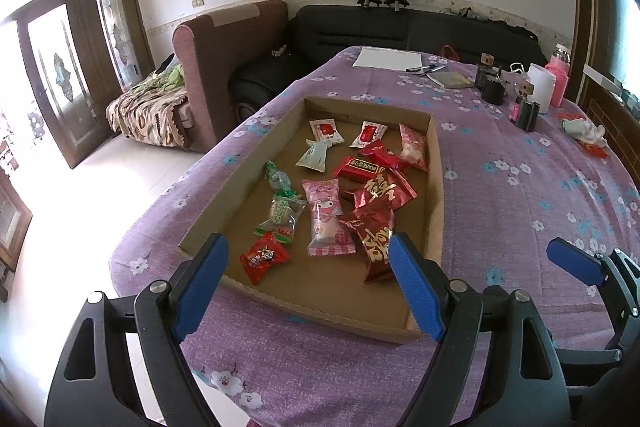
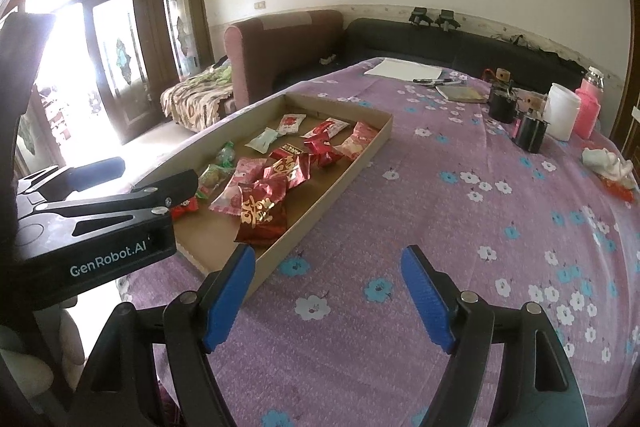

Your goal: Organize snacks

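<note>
One purple floral tablecloth (image 2: 440, 211) bears a cardboard tray (image 1: 434, 187) near sofas (image 1: 400, 27).

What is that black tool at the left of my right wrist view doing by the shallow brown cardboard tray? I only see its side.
Observer: That is the left gripper. Its own camera shows the blue-padded jaws wide open with nothing between them, pointed at the near end of the shallow brown cardboard tray.
Operator: Does it hide any snack from me?
Observer: Mostly one, a small red wrapped candy with a cartoon print. It lies near the tray's front left corner, apart from the pink striped packet beside it.
</note>
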Action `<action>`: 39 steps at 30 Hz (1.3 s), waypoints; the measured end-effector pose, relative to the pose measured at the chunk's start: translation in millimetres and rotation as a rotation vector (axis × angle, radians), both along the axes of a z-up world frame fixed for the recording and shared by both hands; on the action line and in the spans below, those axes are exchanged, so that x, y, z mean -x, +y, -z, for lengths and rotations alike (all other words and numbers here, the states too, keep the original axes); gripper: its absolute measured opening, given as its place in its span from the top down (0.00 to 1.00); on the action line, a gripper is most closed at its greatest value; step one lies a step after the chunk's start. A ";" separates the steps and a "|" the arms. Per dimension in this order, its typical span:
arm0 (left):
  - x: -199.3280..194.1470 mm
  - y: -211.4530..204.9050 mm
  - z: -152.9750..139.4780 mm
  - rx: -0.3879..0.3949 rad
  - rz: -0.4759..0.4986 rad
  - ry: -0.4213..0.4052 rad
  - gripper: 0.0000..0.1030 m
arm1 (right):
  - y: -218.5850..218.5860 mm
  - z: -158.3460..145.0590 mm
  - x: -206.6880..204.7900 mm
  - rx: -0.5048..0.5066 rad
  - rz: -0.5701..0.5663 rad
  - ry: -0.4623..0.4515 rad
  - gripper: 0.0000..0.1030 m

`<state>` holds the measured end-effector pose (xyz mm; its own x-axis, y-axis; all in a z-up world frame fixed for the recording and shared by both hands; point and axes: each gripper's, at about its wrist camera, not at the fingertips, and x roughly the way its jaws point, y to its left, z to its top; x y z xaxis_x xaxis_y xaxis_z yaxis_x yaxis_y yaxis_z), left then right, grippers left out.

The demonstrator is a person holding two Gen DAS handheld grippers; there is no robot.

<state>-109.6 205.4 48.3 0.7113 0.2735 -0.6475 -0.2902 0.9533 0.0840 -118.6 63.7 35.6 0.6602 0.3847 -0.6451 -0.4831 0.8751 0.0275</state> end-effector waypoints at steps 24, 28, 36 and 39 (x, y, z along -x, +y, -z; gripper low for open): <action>26.9 16.3 -15.5 0.013 -0.063 -0.139 0.19 | 3.3 -0.4 5.7 0.004 -0.010 -0.008 0.24; 30.9 19.8 -16.1 0.019 -0.070 -0.151 0.19 | 10.8 -2.2 10.7 0.014 -0.021 -0.018 0.24; 42.9 25.1 -21.4 0.013 -0.100 -0.196 0.19 | 14.5 -6.1 17.8 0.022 -0.026 -0.032 0.23; 46.1 26.2 -23.5 0.010 -0.107 -0.207 0.19 | 15.9 -8.7 21.8 0.021 -0.030 -0.038 0.22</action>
